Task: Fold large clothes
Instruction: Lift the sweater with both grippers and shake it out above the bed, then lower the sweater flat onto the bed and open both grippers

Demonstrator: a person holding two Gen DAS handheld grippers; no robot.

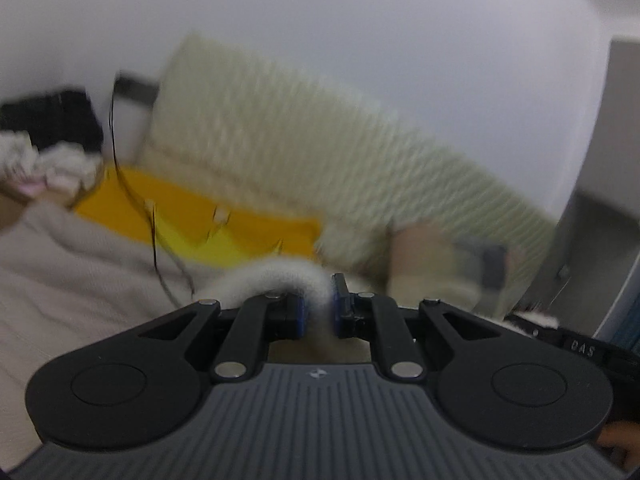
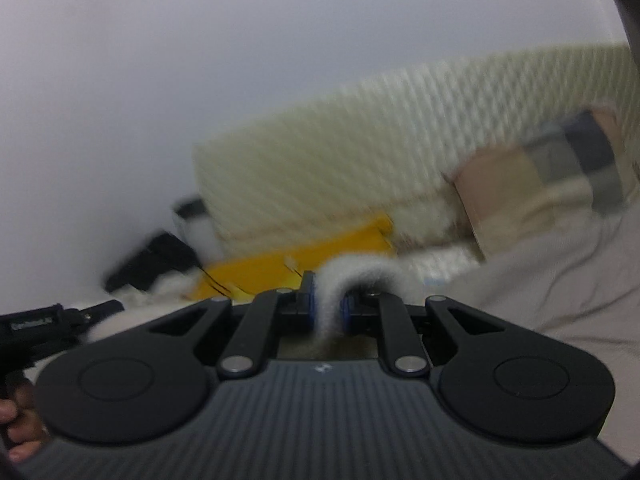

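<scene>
We log both grippers — left gripper (image 1: pixel 319 312), right gripper (image 2: pixel 329 312) — clamped on fleecy white garment (image 1: pixel 276 280); black cable (image 1: pixel 136 200) appears in left view only.

The left gripper (image 1: pixel 319 310) and right gripper (image 2: pixel 329 312) were matt black plastic, with shiny metal pivot pins and a ribbed grey body; blue rubbery pads lined the fingers (image 1: pixel 298 316). Each pinched a fuzzy, fleecy white fabric edge (image 1: pixel 276 276) of rough, woolly nap. The beige garment (image 1: pixel 60 272) looked like soft, matt woven cloth with fine creases. A cream quilted cover (image 1: pixel 320 140) showed a raised, ribbed textile pattern. The yellow sheet (image 1: pixel 208 216) appeared smooth and flat; motion blur hid its material. The wall (image 1: pixel 320 8) was plain matt white.
</scene>
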